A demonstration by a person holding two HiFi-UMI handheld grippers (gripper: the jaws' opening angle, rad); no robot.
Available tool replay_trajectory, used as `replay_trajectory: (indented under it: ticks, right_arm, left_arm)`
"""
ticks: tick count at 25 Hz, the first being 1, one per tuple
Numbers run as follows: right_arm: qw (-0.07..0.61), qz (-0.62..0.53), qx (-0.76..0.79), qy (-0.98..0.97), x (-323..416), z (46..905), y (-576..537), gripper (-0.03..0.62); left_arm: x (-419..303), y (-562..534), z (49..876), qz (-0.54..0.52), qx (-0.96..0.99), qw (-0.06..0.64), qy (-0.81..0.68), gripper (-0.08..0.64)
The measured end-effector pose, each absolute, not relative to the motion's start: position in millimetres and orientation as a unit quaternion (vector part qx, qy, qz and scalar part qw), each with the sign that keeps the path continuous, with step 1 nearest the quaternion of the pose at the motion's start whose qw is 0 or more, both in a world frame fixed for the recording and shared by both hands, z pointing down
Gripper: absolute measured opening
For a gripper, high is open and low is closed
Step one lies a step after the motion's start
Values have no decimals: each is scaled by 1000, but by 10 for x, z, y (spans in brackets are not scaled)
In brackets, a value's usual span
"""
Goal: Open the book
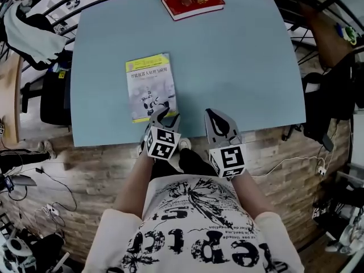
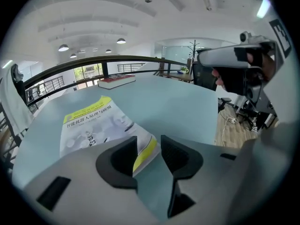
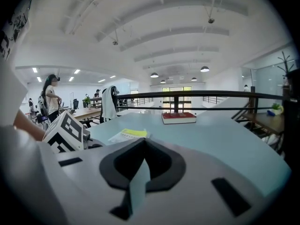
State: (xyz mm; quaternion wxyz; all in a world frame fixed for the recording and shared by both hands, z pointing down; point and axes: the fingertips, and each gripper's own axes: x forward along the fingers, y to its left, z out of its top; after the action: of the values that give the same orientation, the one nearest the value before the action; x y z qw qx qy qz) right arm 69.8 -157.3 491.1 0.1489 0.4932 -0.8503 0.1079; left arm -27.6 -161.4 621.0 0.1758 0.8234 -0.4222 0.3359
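A thin book with a yellow and white cover (image 1: 151, 87) lies closed on the blue table (image 1: 239, 67), near the front edge. My left gripper (image 1: 164, 115) is at the book's near right corner. In the left gripper view the book (image 2: 91, 121) has that corner between the jaws of my left gripper (image 2: 149, 149), which stand apart without pressing on it. My right gripper (image 1: 219, 118) hovers over the table's front edge, to the right of the book. Its jaws (image 3: 143, 144) meet with nothing between them. The book (image 3: 127, 135) shows to their left.
A thick red book (image 1: 192, 1) lies at the table's far edge. A black railing runs behind it. A chair draped with a white garment (image 1: 34, 33) stands at the left. Cables lie on the wooden floor at the right. A person (image 3: 51, 100) stands far off.
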Motion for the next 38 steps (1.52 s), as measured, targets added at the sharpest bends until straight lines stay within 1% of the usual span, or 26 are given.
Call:
replay_trajectory:
  ticks: [1,2,4,7,14,20,30,38]
  right_arm:
    - [151,109,495,-849,713,4922,-1581,11]
    - [152,111,496,-847,726,4931,-1588,11]
    - [155,114,498,-846,747,4944,-1588,11]
    - [159,114,500,-843,760,4943,-1586,11]
    - [156,106,489,-852,629,4813,-1548,11]
    - [145,94,456,-873,282,4667,-1514,11]
    - [137,89,406,-899,-577,4499,-1449,11]
    - [138,88,375,-912,-1381,4398,-1431,11]
  left_arm:
    - [-278,-1637,6224,336,822,177,-425,168]
    - [-287,-1659,6226,334,820,177,-431,143]
    - [-310,-1681,6211,322,818,182,-441,56]
    - [-321,-1684,6160,295,822,201,-444,28]
    - [-440,-1624,5897,261,826,213,-451,21]
    - [-769,-1545,5484,222,825,196,-481,21]
    - [-1749,-1314,5068,170,796,195,-547,21]
    - [-2663,-1195,5126,173,764,222,-580,23]
